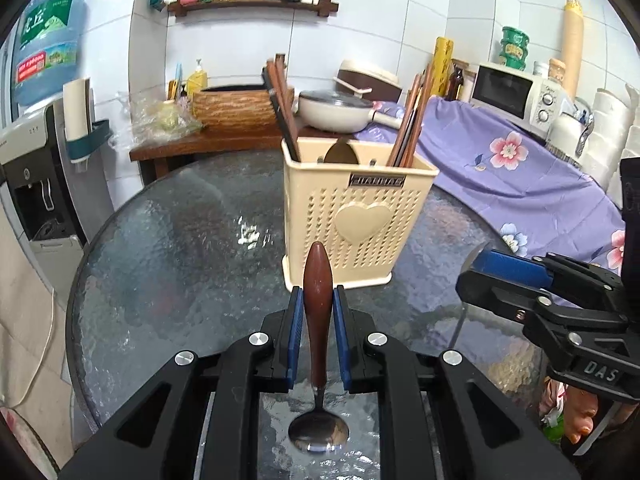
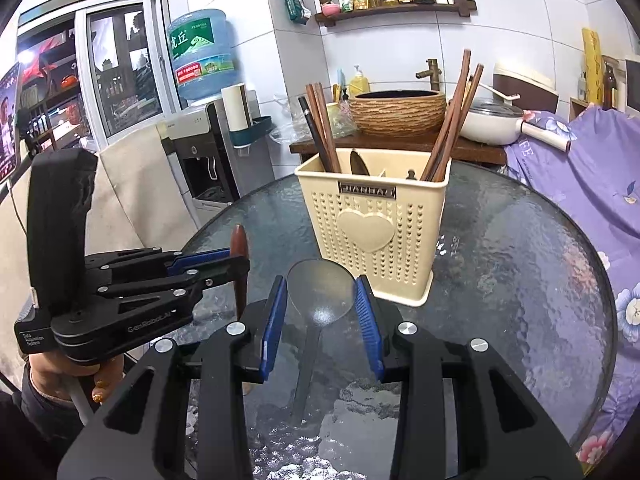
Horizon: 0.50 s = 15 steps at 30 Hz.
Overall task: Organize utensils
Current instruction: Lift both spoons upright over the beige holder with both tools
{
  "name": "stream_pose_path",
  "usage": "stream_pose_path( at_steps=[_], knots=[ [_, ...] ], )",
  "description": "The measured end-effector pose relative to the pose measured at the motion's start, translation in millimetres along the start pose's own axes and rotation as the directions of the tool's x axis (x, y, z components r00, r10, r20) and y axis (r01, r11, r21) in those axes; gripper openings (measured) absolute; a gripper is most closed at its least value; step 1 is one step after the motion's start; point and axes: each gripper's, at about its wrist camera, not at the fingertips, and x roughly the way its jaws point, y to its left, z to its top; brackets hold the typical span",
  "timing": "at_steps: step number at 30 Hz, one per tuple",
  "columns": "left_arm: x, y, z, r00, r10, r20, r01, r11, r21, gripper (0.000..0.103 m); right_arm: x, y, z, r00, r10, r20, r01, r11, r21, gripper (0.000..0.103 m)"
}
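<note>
My left gripper (image 1: 318, 300) is shut on the brown wooden handle of a metal spoon (image 1: 318, 284); the handle points toward the holder and the bowl hangs near the camera. A cream perforated utensil holder (image 1: 352, 216) with a heart stands on the round glass table (image 1: 168, 248), holding chopsticks (image 1: 282, 100) and a spoon. In the right wrist view, my right gripper (image 2: 321, 292) is shut on the bowl of a clear plastic spoon (image 2: 320, 292) in front of the holder (image 2: 372, 232). The left gripper (image 2: 236, 264) with its spoon is at the left.
Behind the table, a wooden counter carries a woven basin (image 1: 236, 106) and a white pan (image 1: 332, 110). A purple floral cloth (image 1: 512, 168) covers the right side, with a microwave (image 1: 516, 94). A water dispenser (image 1: 36, 168) stands at the left.
</note>
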Motion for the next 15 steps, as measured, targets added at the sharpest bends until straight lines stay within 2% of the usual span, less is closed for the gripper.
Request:
stream_pose_path(
  at_steps=[15],
  knots=[
    [-16.1, -12.8, 26.5, 0.996, -0.035, 0.085, 0.033, 0.999, 0.026, 0.015, -14.8, -7.9, 23.5, 0.999, -0.002, 0.036, 0.001, 1.0, 0.008, 0.036]
  ],
)
